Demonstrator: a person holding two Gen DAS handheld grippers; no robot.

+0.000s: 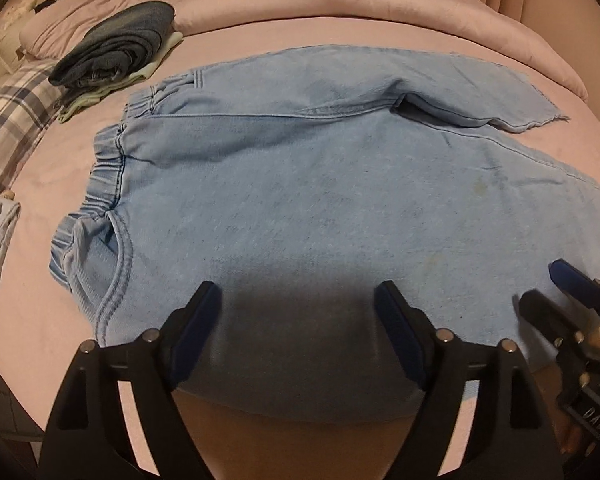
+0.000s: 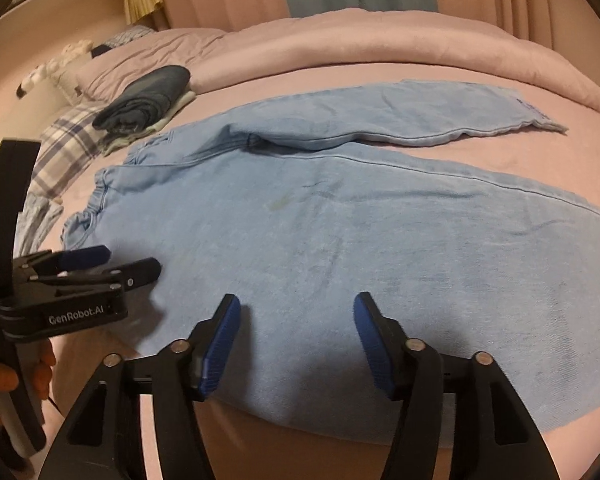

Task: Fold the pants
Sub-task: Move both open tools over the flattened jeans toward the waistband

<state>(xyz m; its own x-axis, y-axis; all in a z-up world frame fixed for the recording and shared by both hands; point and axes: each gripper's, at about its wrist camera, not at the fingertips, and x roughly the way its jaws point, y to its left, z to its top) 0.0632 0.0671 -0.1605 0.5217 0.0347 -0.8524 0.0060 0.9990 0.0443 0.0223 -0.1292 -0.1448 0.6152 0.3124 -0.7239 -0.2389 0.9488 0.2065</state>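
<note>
Across the middle of both wrist views, light-blue pants (image 1: 300, 184) lie spread flat on a pink-covered bed (image 1: 40, 312), elastic waistband toward the left of the frame, two legs running off to the right, the farther leg angled away from the nearer one. At the lower edge of the frame the left gripper (image 1: 298, 300) hangs over the nearest hem side of the cloth with jaws spread wide, nothing between its pads. Beside it, the right gripper (image 2: 296, 312) points down at the same near edge, its jaws likewise apart and empty. Judging by this, the fold has not begun: both tools appear poised to pinch the near edge, and the next move calls for closing on the fabric and carrying the near leg over the far one. No containers are visible; a stack of folded clothes (image 1: 116, 48) sits at upper left, near a plaid pillow (image 1: 12, 120).
</note>
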